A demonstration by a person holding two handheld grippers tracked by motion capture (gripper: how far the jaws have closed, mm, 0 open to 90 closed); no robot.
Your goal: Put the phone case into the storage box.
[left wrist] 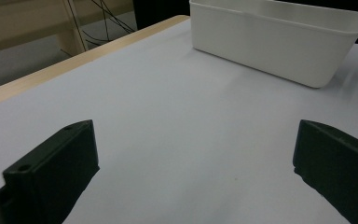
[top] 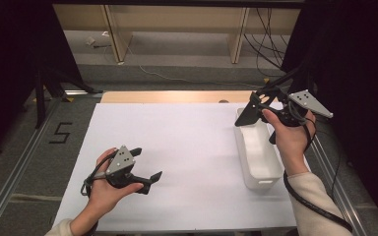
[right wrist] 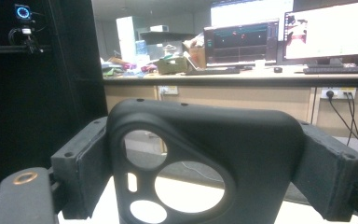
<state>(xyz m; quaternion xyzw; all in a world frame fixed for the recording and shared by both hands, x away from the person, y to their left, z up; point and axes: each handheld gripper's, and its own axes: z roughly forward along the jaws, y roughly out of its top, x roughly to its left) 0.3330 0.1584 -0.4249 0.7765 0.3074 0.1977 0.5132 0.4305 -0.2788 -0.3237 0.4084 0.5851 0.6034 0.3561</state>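
A black phone case (right wrist: 251, 140) with round camera cut-outs is clamped between the jaws of my right gripper (right wrist: 205, 144). In the high view this gripper (top: 262, 111) holds the case (top: 247, 115) in the air above the far end of a white plastic bin (top: 245, 147). My left gripper (top: 146, 163) rests low over the white table sheet (top: 187, 142) at the front left, with its jaws wide apart and nothing between them. In the left gripper view its jaws (left wrist: 196, 149) frame bare sheet, with the bin (left wrist: 270, 46) farther off.
The bin stands along the right side of the sheet. A wooden table edge (top: 177, 96) runs behind it. Shelving legs and cables (top: 266, 44) lie on the floor beyond. A floor mark "5" (top: 60, 132) is at the left. Desks with monitors (right wrist: 279, 37) are far off.
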